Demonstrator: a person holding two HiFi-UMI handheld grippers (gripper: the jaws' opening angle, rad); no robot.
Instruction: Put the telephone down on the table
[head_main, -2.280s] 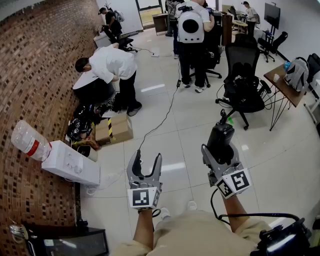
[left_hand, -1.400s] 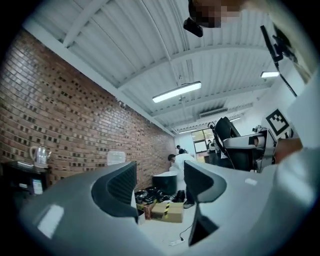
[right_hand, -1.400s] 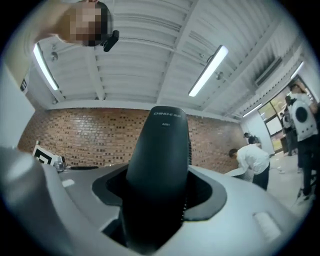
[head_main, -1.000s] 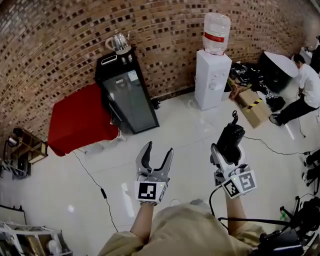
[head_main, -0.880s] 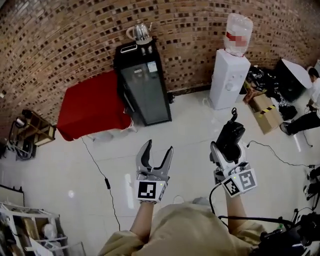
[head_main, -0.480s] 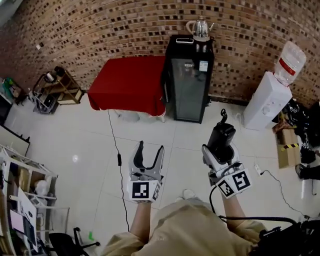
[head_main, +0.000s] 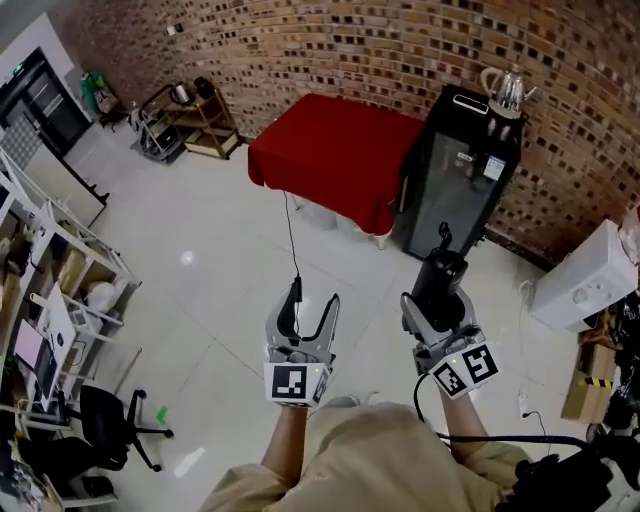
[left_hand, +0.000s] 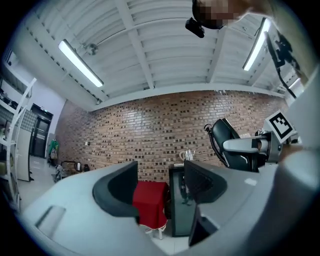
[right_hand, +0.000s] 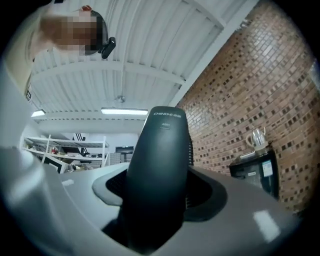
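Shelves (head_main: 40, 290) crowd my far left, well clear of where I'm headed. Next across, my left gripper (head_main: 312, 305): jaws spread wide, nothing between them, only floor beyond.

Ahead, the table (head_main: 335, 155) under its red cloth, well apart from both tools. A thin cable (head_main: 290, 235) hangs off its near edge to the floor, and I could catch that on the way in.

Now my right gripper (head_main: 440, 312): jaws clamped tight on the telephone (head_main: 442, 272), which is up in the air, nowhere near the table yet. It's a dark, smooth, rounded handset standing tall out of the jaws, small pale lettering near its top, a coiled cord (left_hand: 216, 145) trailing off it.

My worry: I'm pinching it low down, so most of its length rides above the pads. It could tip or slide in the grip if I tilt too sharply. The cord might snag too, and a loose cloth near the edge may let it slip off.

Far right, a black cabinet (head_main: 455, 190) with a kettle (head_main: 505, 88) on top stands just beside the table, tight for my elbow.
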